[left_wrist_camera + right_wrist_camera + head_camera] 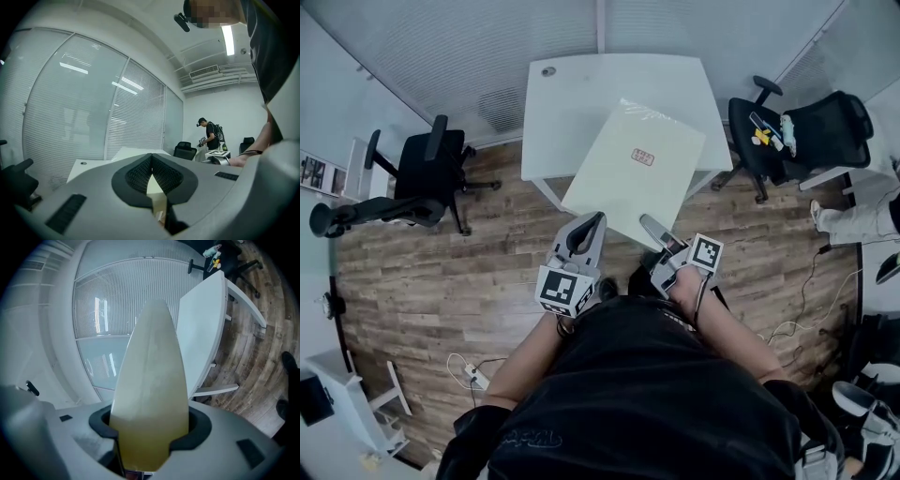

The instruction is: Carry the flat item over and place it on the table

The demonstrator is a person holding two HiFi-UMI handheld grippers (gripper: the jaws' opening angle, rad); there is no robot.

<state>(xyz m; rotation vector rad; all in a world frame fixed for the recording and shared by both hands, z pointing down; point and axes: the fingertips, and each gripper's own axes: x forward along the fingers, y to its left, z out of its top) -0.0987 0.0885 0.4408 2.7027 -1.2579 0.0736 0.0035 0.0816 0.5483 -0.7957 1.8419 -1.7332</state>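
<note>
Grip, left tongs [592, 225]: clamped shut on the near-left edge of the flat item [628, 178]. Only a thin cream sliver of flat item [153, 187] showing between the pads in the left gripper view.
Grip, right tongs [652, 228]: closed on the flat item's near corner. Broad cream face [150, 371] filling the gap in the right gripper view, so definitely holding.
Whereabouts of flat item: straight ahead of both tongs, most of it already over the worktop [572, 103], near corner poking out past the worktop's front edge toward the body.
Resting or hovering: can't tell from up top. Best guess, carried just above the worktop rather than lying on it.
Long axis: looks like running away from the tongs, skewed toward the worktop's far-right side, red label [643, 157] face up near the middle.
Nearer hand: pretty much even, both pinching the same near end, side by side.
Coming move (guess): push forward over the worktop and lower, enough to bring that overhanging corner past the front edge, then let go on both sides.
Risk: released right now, probably tipping off the worktop's front edge.
Either side of the worktop: black office chairs, left [431, 173] and right [759, 131], on the wood floor [441, 272], well apart from the flat item.
</note>
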